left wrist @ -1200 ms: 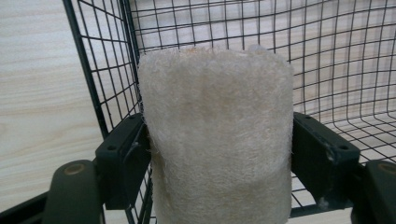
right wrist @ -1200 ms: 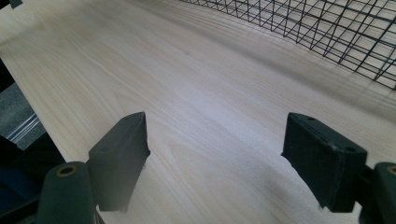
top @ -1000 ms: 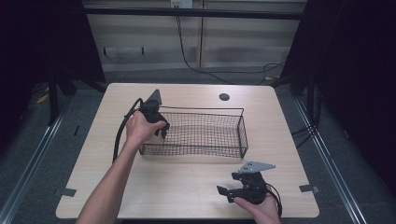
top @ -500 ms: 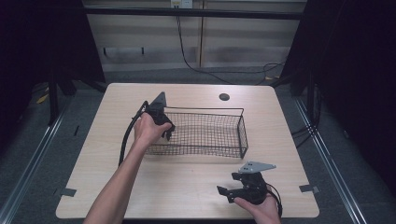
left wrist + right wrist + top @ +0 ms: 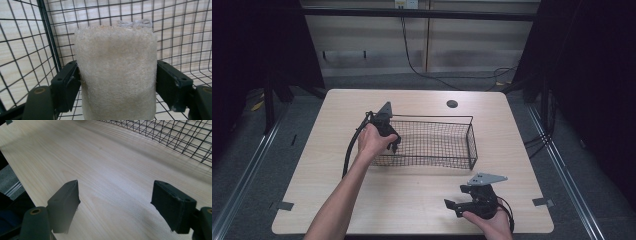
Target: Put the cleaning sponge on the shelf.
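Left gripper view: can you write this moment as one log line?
left gripper: shut on loofah | place: inside wire basket | right gripper: open over table

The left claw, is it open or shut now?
Shut: the left claw presses both pads against the loofah sponge, inside the wire basket.
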`<state>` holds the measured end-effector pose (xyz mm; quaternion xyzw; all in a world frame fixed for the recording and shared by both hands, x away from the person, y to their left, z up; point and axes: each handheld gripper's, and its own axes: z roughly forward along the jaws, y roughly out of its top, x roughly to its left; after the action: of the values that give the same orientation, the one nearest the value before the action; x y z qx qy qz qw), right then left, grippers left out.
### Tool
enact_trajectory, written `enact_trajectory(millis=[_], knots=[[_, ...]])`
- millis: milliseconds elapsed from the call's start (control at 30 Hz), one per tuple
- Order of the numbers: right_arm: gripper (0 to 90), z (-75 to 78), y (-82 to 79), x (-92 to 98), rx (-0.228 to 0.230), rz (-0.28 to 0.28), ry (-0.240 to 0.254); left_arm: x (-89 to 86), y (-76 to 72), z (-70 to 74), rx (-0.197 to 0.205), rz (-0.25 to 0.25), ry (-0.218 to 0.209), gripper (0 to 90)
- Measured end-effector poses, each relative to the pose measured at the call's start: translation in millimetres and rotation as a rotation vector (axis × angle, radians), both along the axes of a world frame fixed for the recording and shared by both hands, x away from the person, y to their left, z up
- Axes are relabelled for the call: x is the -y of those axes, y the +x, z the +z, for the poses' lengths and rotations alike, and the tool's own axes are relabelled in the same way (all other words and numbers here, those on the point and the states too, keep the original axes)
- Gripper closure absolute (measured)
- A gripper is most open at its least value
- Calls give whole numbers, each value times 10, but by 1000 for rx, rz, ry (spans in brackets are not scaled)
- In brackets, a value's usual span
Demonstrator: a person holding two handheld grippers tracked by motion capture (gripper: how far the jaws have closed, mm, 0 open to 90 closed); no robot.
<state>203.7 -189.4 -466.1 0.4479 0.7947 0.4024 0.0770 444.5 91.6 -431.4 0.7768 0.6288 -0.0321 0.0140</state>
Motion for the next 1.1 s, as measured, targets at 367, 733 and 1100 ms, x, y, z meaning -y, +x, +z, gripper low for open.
enact_trajectory(millis=[367, 733, 1100], knots=[[222, 6, -6, 4, -5, -6, 3, -55, 28, -119, -11, 35, 42, 257], [221, 8, -6, 3, -4, -6, 2, -94, 36, -128, -8, 43, 21, 252], [222, 5, -1, -1, 2, 0, 0, -120, 34, -102, -17, 15, -15, 221]])
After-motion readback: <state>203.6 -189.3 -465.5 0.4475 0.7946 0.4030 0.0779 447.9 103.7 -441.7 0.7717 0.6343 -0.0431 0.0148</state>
